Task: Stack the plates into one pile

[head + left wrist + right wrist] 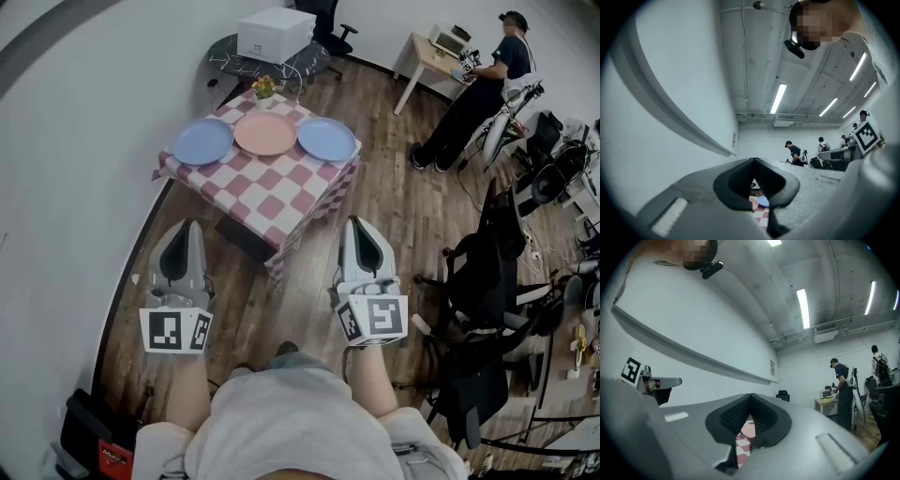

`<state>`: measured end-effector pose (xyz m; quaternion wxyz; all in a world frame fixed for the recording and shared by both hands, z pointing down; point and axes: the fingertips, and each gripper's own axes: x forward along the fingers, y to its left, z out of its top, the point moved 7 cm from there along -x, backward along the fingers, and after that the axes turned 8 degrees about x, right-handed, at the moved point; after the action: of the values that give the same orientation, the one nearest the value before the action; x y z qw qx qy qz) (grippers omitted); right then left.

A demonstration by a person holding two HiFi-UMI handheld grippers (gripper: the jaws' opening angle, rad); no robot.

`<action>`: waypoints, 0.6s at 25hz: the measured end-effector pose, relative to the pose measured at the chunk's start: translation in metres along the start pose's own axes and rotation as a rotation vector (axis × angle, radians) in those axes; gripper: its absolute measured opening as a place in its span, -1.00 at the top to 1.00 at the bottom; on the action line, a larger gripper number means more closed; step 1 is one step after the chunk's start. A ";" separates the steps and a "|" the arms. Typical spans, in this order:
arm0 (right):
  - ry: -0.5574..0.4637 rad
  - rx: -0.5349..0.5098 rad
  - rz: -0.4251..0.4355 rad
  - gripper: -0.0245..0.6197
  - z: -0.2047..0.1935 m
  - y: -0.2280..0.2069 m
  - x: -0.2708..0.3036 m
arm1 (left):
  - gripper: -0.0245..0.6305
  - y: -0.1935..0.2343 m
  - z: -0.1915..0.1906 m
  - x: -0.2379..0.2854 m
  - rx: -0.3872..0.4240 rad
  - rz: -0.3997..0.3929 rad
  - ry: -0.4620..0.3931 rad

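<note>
Lower frame: left gripper (186,227) and right gripper (356,223), both with jaws closed on nothing, held over the wood floor (412,225) short of the checkered table (272,192). I log the plates unstacked, in a row at upper centre: left blue plate (202,142), pink plate (265,133), right blue plate (326,139).

My head camera looks steeply down over both arms at the floor, with the checked table (281,192) some way ahead. The cameras on my left gripper (183,227) and right gripper (361,225) sit close behind the jaws, tilted slightly up toward wall and ceiling. All three views share a part of the table and the person at the desk (473,89).
</note>
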<state>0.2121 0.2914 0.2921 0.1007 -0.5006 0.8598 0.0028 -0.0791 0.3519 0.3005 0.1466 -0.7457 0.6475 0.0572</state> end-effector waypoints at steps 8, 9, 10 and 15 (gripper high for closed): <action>-0.012 -0.009 0.073 0.92 0.002 -0.022 0.021 | 0.92 -0.016 0.004 0.026 -0.011 0.003 -0.048; -0.012 -0.009 0.082 0.92 0.001 -0.025 0.023 | 0.92 -0.019 0.005 0.027 -0.025 -0.006 -0.057; -0.012 -0.009 0.089 0.92 0.000 -0.027 0.025 | 0.92 -0.021 0.006 0.028 -0.040 -0.013 -0.065; 0.003 0.001 0.112 0.92 -0.008 -0.035 0.039 | 0.92 -0.019 0.004 0.039 -0.078 -0.007 -0.072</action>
<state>0.2218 0.2396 0.2958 0.0993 -0.4518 0.8865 0.0072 -0.0539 0.3184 0.2884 0.1408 -0.7505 0.6364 0.1088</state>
